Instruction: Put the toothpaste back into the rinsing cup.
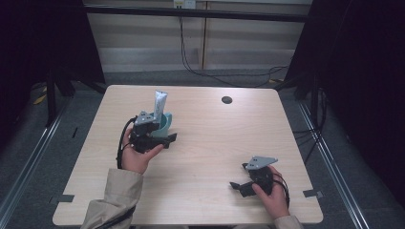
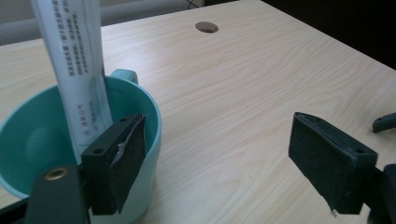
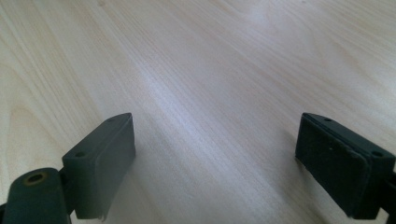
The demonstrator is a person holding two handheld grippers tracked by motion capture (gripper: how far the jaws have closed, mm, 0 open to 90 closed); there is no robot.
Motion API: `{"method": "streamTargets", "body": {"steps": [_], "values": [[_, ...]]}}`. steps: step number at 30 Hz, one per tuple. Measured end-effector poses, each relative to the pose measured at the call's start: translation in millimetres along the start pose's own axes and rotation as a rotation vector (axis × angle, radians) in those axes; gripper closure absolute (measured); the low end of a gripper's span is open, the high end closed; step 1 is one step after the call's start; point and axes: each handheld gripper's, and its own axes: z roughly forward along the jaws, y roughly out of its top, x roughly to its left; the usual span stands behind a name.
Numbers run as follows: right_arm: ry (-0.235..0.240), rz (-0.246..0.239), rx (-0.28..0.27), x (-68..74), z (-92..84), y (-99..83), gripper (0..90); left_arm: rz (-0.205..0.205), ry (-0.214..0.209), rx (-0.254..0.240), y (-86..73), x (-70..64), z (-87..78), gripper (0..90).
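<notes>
The left gripper stands with its jaws spread wide and nothing pressed between them, just beside a teal cup near the table's middle left; in the left gripper view one jaw sits against the outside of the cup's wall and the other hangs over bare wood well to the side. A white tube stands upright in the cup, leaning on its rim, free of both jaws. The right gripper rests low over the table's near right part, released, its jaws wide apart over bare wood.
</notes>
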Motion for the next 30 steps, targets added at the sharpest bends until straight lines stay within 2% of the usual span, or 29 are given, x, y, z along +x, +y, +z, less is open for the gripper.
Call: {"method": "streamTargets", "body": {"steps": [11, 15, 25, 27, 30], "values": [[0.001, 0.0, 0.0, 0.0, 0.0, 0.0, 11.4, 0.014, -0.038, 0.014, -9.1, -6.9, 6.1, 16.0], [0.002, -0.001, 0.0, -0.1, 0.0, 0.0, 11.4, 0.003, -0.047, 0.008, -12.5, -8.1, 7.7, 15.6], [0.002, 0.001, 0.0, -0.1, 0.0, 0.0, 11.3, 0.05, -0.07, 0.026, -21.0, -14.3, 11.8, 15.3], [0.003, 0.0, 0.0, -0.2, 0.1, 0.0, 11.3, 0.047, -0.067, 0.026, -22.6, -14.9, 12.4, 15.4], [0.003, 0.0, 0.0, -0.2, 0.1, 0.0, 11.3, 0.065, -0.065, 0.026, -25.3, -17.1, 12.4, 15.3]]}}
